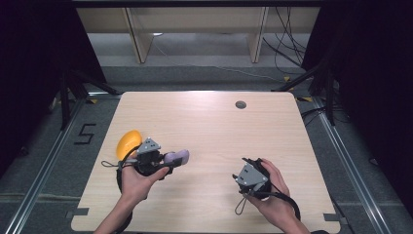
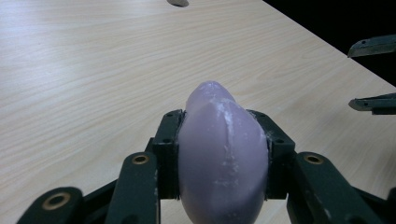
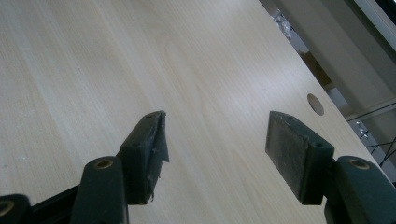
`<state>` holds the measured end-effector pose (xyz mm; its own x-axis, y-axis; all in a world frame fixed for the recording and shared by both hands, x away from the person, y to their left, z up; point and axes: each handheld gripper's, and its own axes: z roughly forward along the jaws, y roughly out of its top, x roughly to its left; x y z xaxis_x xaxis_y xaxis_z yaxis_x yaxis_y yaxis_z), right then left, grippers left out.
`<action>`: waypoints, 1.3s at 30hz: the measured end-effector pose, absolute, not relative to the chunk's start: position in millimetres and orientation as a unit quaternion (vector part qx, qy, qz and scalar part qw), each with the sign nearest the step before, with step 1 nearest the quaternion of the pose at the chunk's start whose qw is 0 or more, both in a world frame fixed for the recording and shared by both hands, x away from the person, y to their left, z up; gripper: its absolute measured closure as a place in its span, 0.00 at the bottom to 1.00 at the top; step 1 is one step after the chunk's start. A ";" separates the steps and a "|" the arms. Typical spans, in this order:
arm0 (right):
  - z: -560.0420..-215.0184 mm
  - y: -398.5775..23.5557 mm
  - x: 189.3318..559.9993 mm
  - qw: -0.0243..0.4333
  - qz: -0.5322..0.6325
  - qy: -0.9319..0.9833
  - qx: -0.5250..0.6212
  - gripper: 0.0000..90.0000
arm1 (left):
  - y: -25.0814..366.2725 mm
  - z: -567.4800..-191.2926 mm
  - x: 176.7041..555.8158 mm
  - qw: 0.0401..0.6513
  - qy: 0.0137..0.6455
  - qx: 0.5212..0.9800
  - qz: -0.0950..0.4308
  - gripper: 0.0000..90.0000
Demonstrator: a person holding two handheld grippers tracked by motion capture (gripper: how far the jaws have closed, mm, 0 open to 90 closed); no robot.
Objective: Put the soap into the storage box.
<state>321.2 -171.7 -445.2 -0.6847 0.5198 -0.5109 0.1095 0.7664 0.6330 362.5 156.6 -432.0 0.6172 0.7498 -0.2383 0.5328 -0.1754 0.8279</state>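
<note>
The pale wooden tabletop (image 1: 209,126) carries everything here, with a small round hole (image 1: 240,104) near its far edge, well beyond both grippers.

The left gripper (image 1: 168,163) sits over the near left part of the tabletop, held in the person's left hand (image 1: 136,180). Its jaws are clamped on a lilac, egg-shaped piece (image 2: 222,158) (smooth, with whitish scuffs along a seam), one black pad pressing each flank, and the rounded tip of the piece pokes out ahead of the pads. From the left gripper view the piece appears lifted above the wood rather than resting on it, though contact underneath cannot be told.

The right gripper (image 3: 215,149) is held in the right hand (image 1: 272,195) over the near right part of the tabletop, well apart from the left one. Its jaws stand wide apart with nothing between them, just bare wood grain beyond the pads; the left pad's lining looks frayed at its edge.

An orange rounded piece (image 1: 127,142) lies on the tabletop just beside the left gripper, on its outer far side, partly hidden by the gripper's body.
</note>
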 end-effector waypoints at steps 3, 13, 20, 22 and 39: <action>-445.2 -172.6 320.5 0.349 0.291 0.871 0.188 0.43 | 159.5 -431.9 362.0 0.482 0.428 0.756 0.117 0.65; -444.5 -175.5 321.7 0.355 0.296 0.865 0.196 0.43 | 168.2 -431.5 359.7 0.481 0.438 0.748 0.132 0.65; -443.6 -177.0 321.8 0.350 0.297 0.867 0.195 0.43 | 176.3 -430.2 359.1 0.482 0.448 0.740 0.139 0.65; -443.7 -177.6 321.8 0.351 0.298 0.865 0.199 0.43 | 178.4 -430.5 359.0 0.483 0.452 0.737 0.141 0.65; -443.6 -179.0 322.7 0.353 0.300 0.863 0.201 0.43 | 203.1 -426.9 358.8 0.481 0.473 0.717 0.175 0.65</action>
